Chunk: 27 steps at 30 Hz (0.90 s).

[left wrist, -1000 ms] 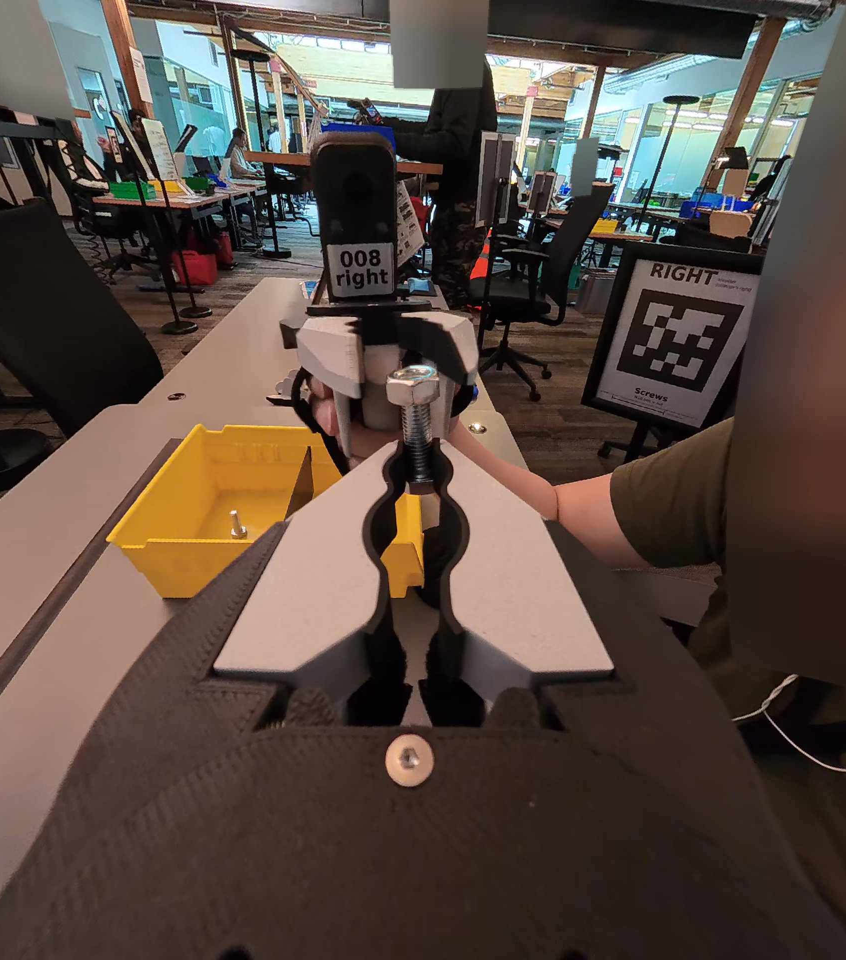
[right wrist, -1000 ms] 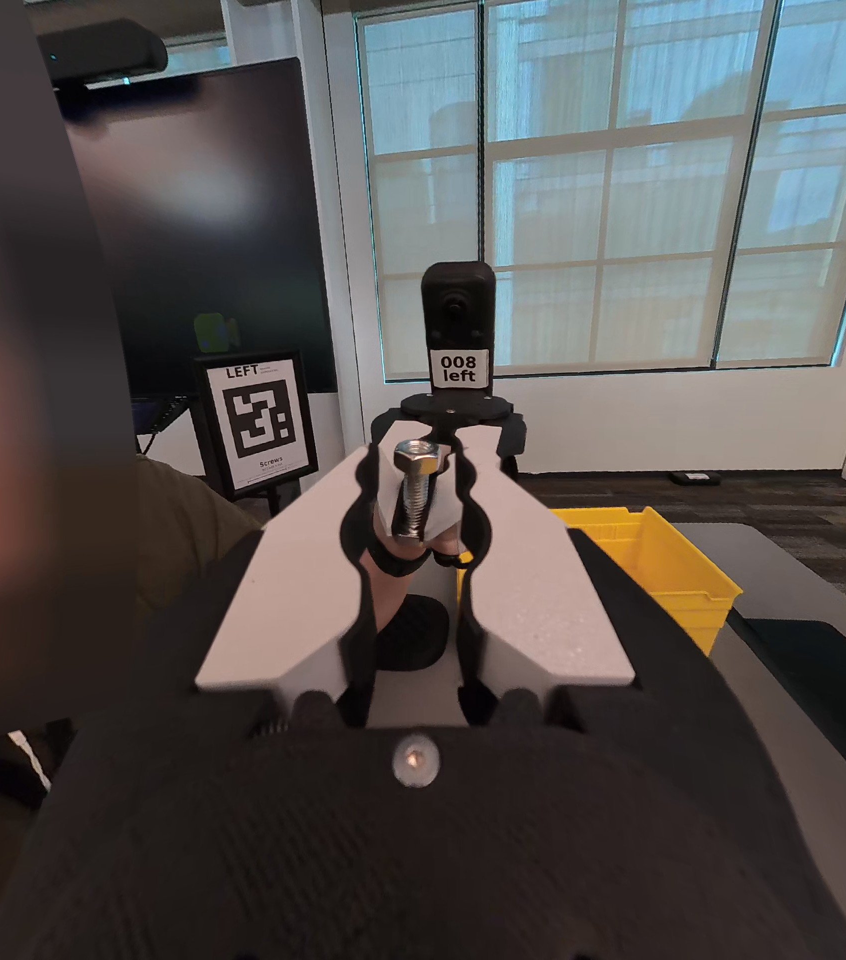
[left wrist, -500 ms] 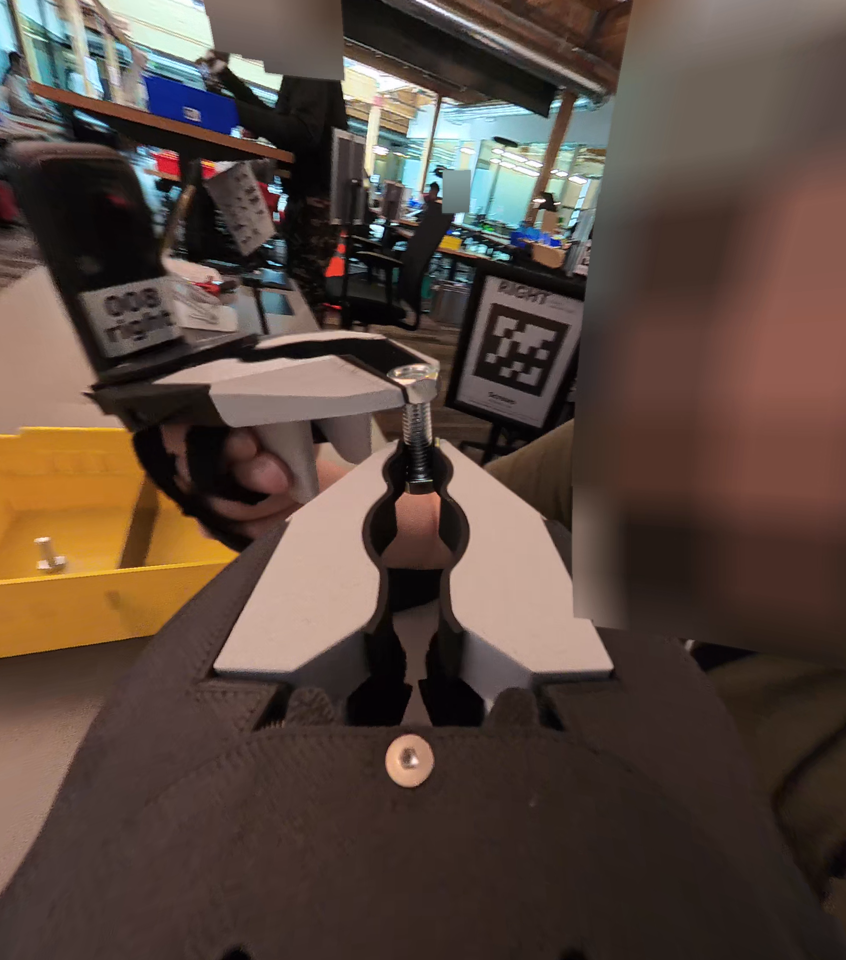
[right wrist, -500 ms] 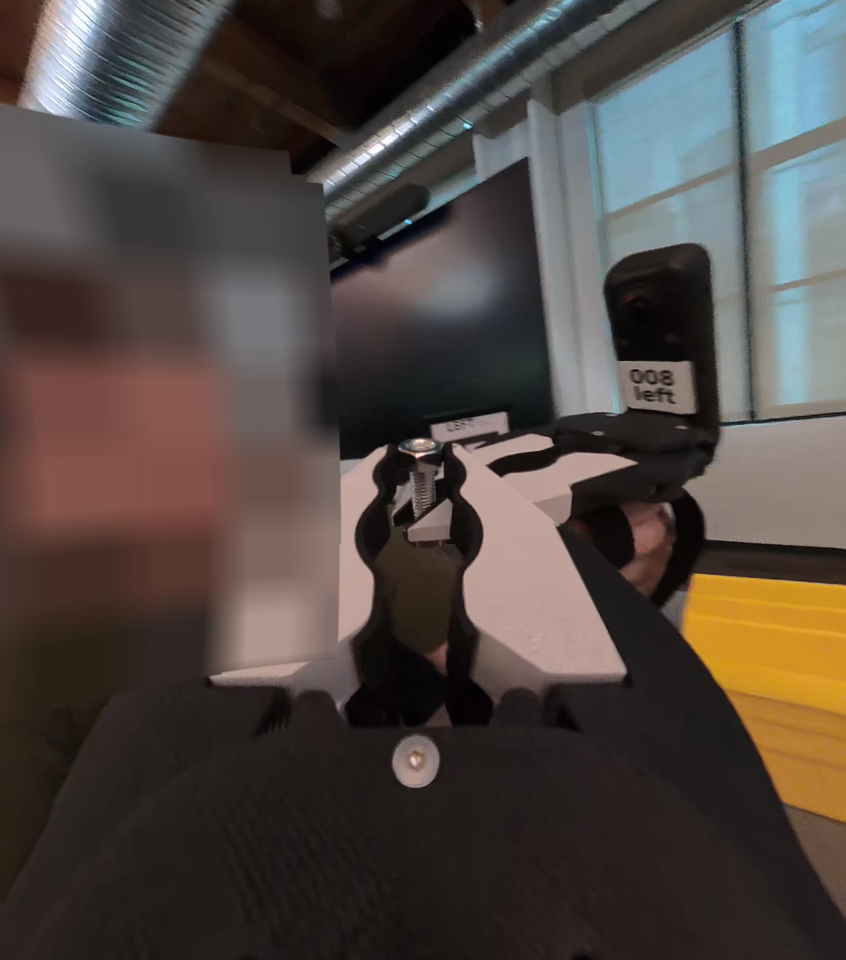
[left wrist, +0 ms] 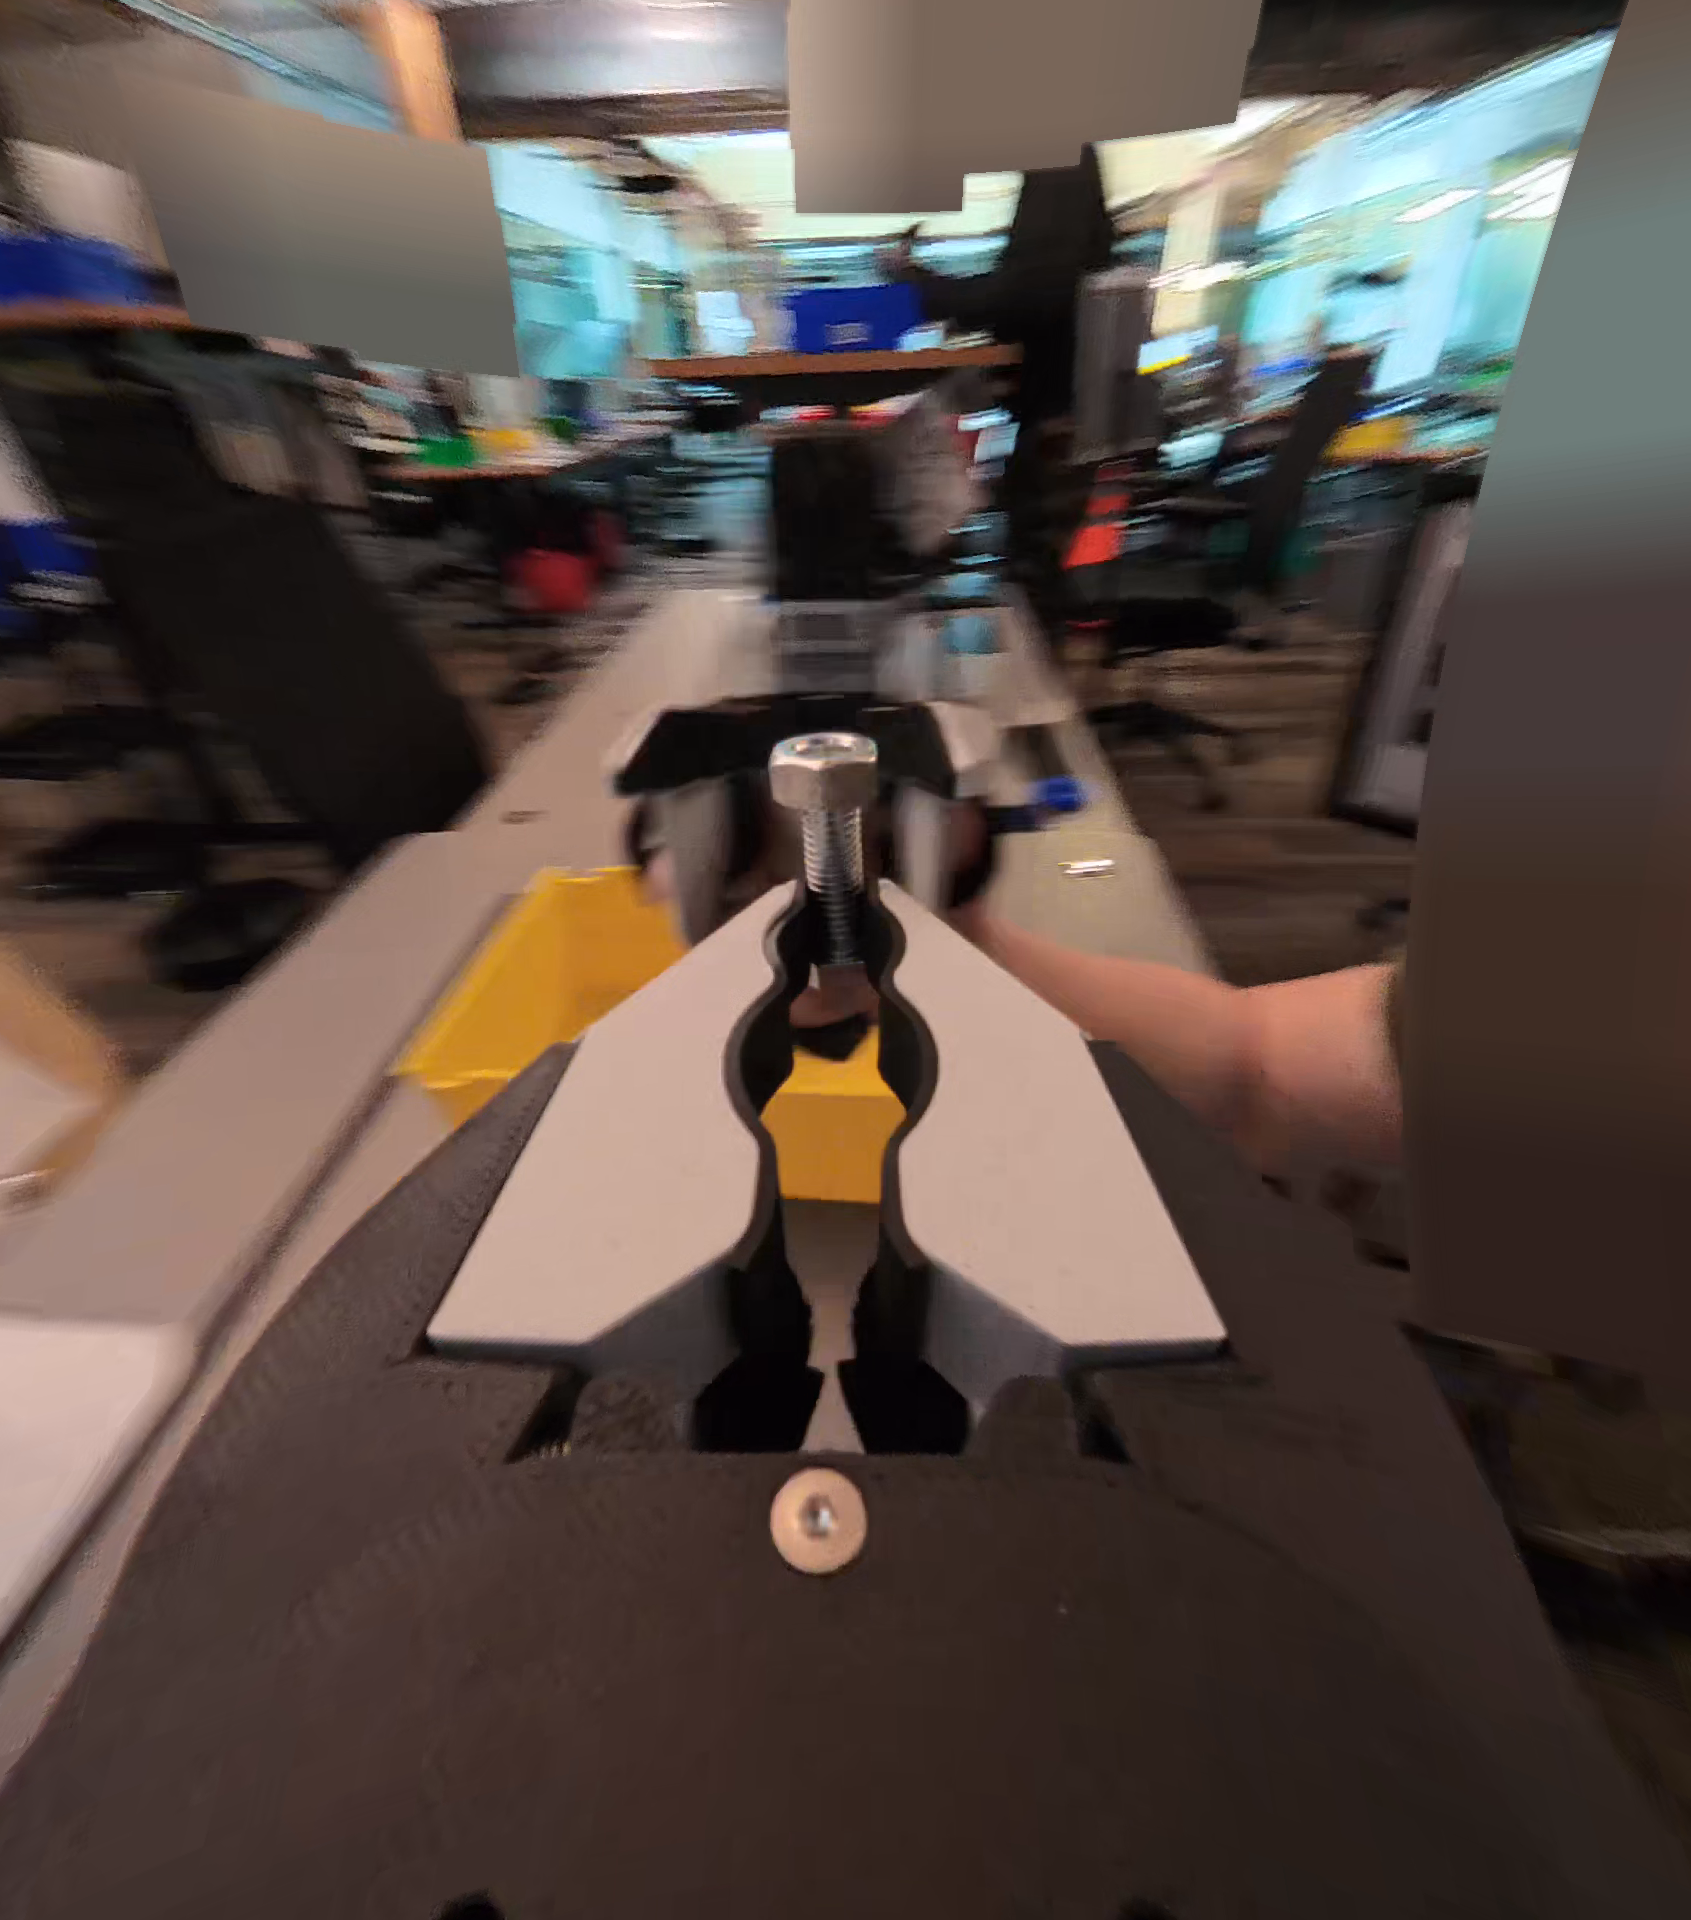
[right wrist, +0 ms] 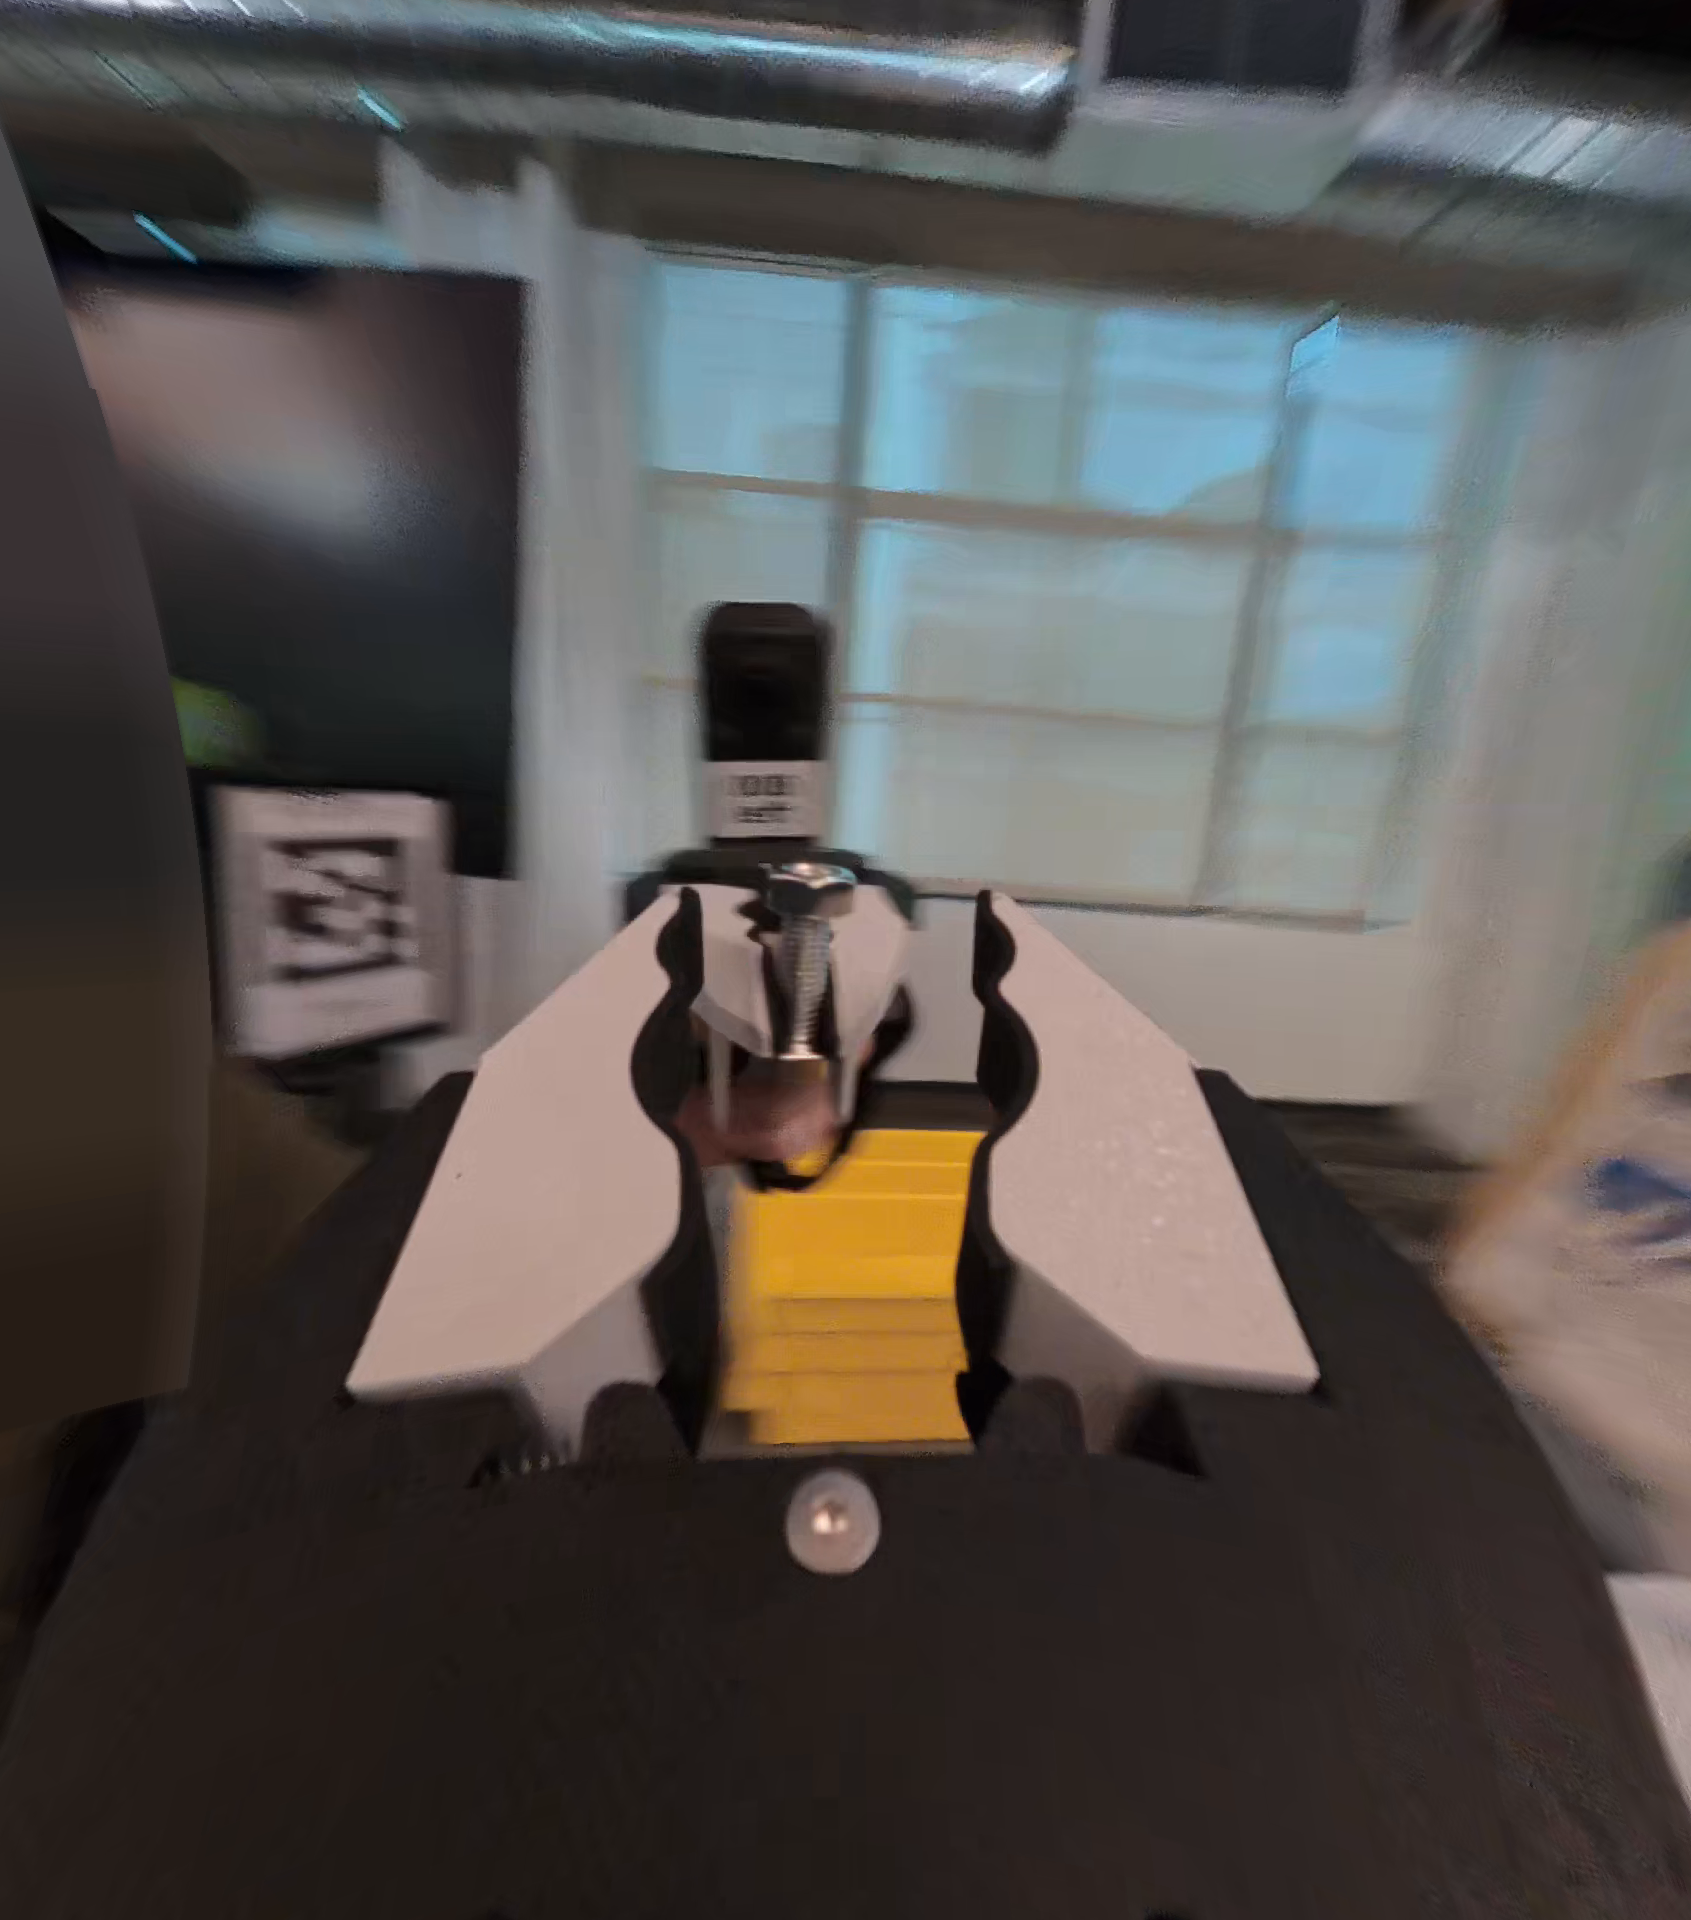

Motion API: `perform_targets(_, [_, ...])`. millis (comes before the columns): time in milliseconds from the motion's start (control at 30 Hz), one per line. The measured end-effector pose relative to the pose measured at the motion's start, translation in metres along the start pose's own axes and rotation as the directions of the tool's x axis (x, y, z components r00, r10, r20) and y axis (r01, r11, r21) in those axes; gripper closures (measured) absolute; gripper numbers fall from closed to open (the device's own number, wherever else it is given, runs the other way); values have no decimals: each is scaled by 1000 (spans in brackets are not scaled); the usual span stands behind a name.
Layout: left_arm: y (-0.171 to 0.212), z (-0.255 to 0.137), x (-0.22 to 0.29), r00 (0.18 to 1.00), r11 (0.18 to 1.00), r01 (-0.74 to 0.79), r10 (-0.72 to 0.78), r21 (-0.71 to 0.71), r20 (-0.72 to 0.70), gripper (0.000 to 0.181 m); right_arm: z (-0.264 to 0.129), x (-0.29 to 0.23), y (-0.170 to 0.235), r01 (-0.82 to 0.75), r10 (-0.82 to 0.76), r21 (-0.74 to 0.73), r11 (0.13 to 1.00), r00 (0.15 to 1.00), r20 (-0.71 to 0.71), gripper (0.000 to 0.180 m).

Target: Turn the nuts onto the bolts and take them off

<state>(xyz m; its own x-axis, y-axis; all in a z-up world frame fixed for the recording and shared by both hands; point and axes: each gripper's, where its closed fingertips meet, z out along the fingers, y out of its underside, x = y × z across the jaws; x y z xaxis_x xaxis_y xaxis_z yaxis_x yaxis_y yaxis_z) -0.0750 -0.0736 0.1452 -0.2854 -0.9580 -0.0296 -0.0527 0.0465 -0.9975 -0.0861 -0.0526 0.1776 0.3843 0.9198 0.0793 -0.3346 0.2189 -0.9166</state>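
In the left wrist view the left gripper [left wrist: 836, 940] was clamped on the lower threads of an upright bolt [left wrist: 825, 831], whose hex head stood clear above the fingertips; only the right wrist view showed that the right gripper [right wrist: 836, 914] stood wide apart and held nothing, the bolt [right wrist: 805, 966] just beyond its tips. Behind both lay a yellow bin [left wrist: 550, 987] on the grey tabletop [left wrist: 228, 1122], its contents hidden. A blurred sign [right wrist: 332, 920] and window [right wrist: 1059, 582] stood farther off.
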Motion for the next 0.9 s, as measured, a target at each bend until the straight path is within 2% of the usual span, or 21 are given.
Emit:
perform_targets(33, [0,-3,-14,989,997,-76,78,-20,127,174,0,3,-2,139,-139,-6,990,986,-88,130])
perform_targets(100, [-1,-9,-31,928,976,-204,216,-71,303,174,3,3,-3,320,-327,-69,945,921,-209,131])
perform_targets(167, [-6,-10,-34,876,957,-276,291,-94,384,174,9,1,-2,370,-387,-112,922,881,-272,133])
perform_targets(267, [-7,-7,-32,836,937,-330,348,-118,425,174,13,2,-2,363,-384,-126,923,856,-346,143])
perform_targets(433, [-7,-5,-31,807,922,-363,383,-136,450,174,12,5,-2,330,-356,-135,934,854,-380,164])
perform_targets(533, [-8,-3,-27,818,924,-362,380,-126,431,174,11,2,-4,321,-343,-120,939,874,-343,165])
perform_targets(633, [-9,-2,-19,836,916,-387,398,-110,377,174,11,-9,-6,276,-291,-100,956,933,-211,164])
perform_targets(733, [-8,4,6,922,943,-329,331,-47,200,173,5,-33,-9,184,-182,-68,981,983,31,165])
perform_targets(833, [2,11,35,973,972,-231,229,-47,-39,173,-5,-57,-11,12,3,-49,999,959,282,164])
perform_targets(900, [13,16,43,976,978,-189,178,-82,-128,173,-12,-65,-16,-106,101,-10,994,910,403,165])
